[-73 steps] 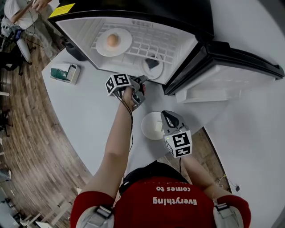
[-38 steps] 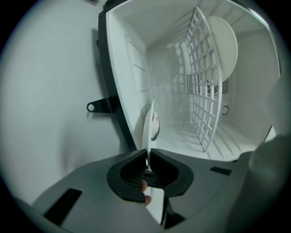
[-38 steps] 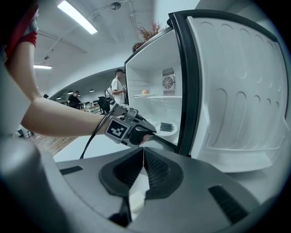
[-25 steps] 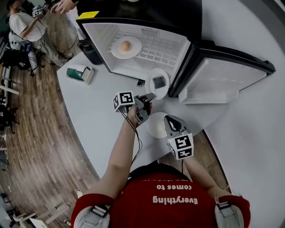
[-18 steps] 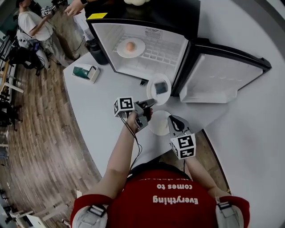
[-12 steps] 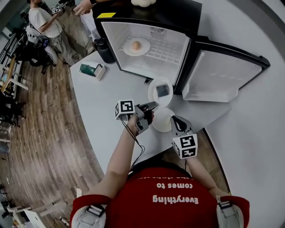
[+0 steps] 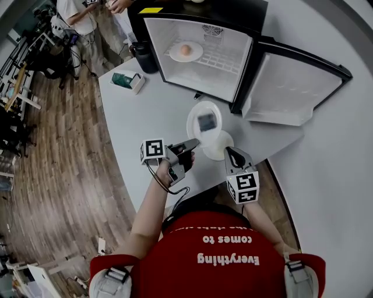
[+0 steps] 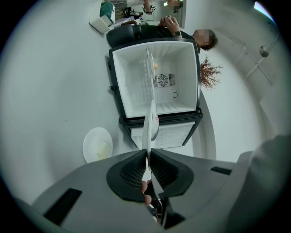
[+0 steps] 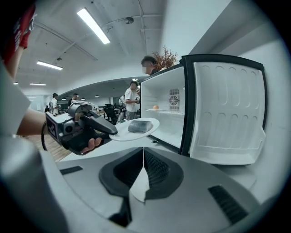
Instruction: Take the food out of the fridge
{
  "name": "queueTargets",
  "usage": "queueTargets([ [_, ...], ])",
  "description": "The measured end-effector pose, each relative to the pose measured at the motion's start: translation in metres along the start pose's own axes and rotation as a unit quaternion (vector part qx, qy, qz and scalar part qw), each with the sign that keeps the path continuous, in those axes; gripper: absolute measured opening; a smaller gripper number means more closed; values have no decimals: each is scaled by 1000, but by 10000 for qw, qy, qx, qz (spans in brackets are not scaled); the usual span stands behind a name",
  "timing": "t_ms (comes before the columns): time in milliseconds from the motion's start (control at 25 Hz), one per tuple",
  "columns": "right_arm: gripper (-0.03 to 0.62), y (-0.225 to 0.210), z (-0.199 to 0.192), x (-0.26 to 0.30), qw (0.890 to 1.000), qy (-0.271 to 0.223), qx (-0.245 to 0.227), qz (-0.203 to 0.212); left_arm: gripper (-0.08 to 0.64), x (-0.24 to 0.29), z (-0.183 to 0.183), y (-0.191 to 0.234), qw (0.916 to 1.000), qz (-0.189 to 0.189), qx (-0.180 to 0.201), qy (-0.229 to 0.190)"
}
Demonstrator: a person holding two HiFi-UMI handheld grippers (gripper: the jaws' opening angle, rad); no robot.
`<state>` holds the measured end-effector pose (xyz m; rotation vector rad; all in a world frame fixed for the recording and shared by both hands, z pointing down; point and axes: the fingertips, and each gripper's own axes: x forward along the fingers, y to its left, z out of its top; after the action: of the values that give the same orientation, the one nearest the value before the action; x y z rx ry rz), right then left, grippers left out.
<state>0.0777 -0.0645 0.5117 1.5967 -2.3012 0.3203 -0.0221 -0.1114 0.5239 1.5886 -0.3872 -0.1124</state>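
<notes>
Fridge (image 7: 233,17) open on white table (image 7: 134,116); left gripper (image 7: 195,141) jaws clamp grey-food plate (image 7: 194,124), right gripper (image 7: 229,152) second plate (image 7: 217,146).

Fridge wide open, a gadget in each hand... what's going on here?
A person is emptying the open fridge with a gripper in each hand. The left gripper is clamped on the rim of a white plate carrying a grey block of food, held above the table. The right gripper pinches the edge of a second plate beside it. A third plate with a round orange item sits on the fridge shelf.
</notes>
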Motion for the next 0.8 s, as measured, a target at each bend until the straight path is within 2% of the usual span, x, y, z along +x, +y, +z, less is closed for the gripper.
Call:
queueTargets([
  [160, 15, 14, -1, -3, 9999, -4, -52, 97, 32, -23, -13, 7, 9999, 53, 33, -85],
  [400, 15, 37, -14, -1, 9992, 129, -142, 349, 34, -47, -26, 41, 9990, 274, -180, -293],
  [800, 15, 55, -8, 7, 9974, 168, -324, 614, 34, -65, -18, 85, 9949, 565, -556, -630],
])
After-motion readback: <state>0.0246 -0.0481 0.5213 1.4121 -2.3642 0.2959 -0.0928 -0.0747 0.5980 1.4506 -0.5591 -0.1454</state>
